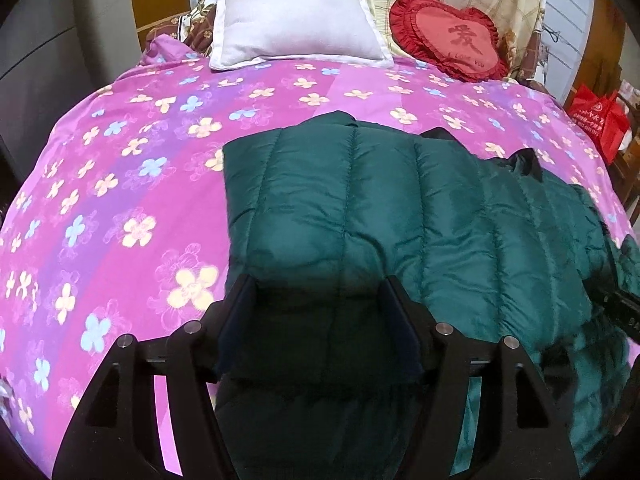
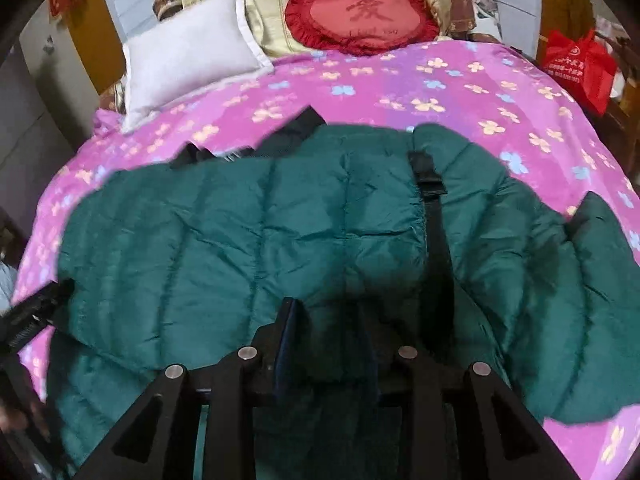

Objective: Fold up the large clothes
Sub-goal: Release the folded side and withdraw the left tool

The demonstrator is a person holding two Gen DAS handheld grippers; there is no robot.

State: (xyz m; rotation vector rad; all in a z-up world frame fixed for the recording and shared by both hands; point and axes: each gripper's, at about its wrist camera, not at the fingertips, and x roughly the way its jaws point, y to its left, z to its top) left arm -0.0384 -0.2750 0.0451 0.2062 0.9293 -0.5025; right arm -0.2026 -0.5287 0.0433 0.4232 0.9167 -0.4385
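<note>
Pink floral bedspread (image 1: pixel 120 200) carries a green jacket (image 1: pixel 340 200). Left claw (image 1: pixel 320 284) gapes over its edge, pads clear. Right claw (image 2: pixel 326 308) pinches a jacket fold.

Dim indoor light, fisheye-bent edges, slight motion blur throughout

A bed under a pink floral cover (image 1: pixel 132 184) fills the view; at its head a white pillow (image 1: pixel 296 16) lies beside a red heart-shaped cushion (image 1: pixel 448 40) with a frilled edge; a red bag (image 1: pixel 596 120) stands off the bed's right side.
</note>
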